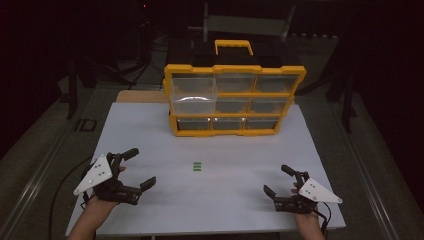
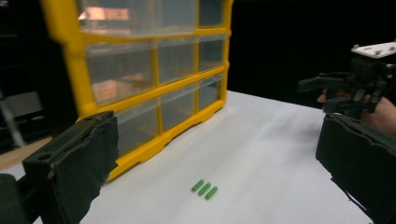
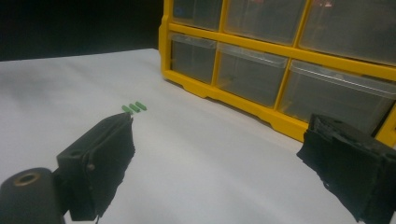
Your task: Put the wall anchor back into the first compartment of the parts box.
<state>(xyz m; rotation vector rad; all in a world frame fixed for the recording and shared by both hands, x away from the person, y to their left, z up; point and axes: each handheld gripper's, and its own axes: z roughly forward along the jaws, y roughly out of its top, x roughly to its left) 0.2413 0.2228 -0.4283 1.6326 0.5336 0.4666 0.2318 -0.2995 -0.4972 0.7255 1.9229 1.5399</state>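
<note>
A yellow organizer cabinet (image 1: 234,100) with clear drawers stands upright at the back of the white table (image 1: 225,150). Its top-left drawer (image 1: 194,89) sticks out a little. Three small green pieces (image 1: 197,167) lie side by side in the middle of the table, also visible as green pieces (image 2: 204,189) and green pieces (image 3: 134,107) in the gripper views. My left gripper (image 1: 142,168) rests at the near left, open and empty. My right gripper (image 1: 276,180) rests at the near right, open and empty. The cabinet (image 2: 144,84) and the right gripper (image 2: 322,93) show in the left gripper view.
The cabinet has a yellow carrying handle (image 1: 233,47) on top. A wooden board (image 1: 142,96) lies behind the table's left corner. Dark floor and stands surround the table. The tabletop's edges lie close to both hands.
</note>
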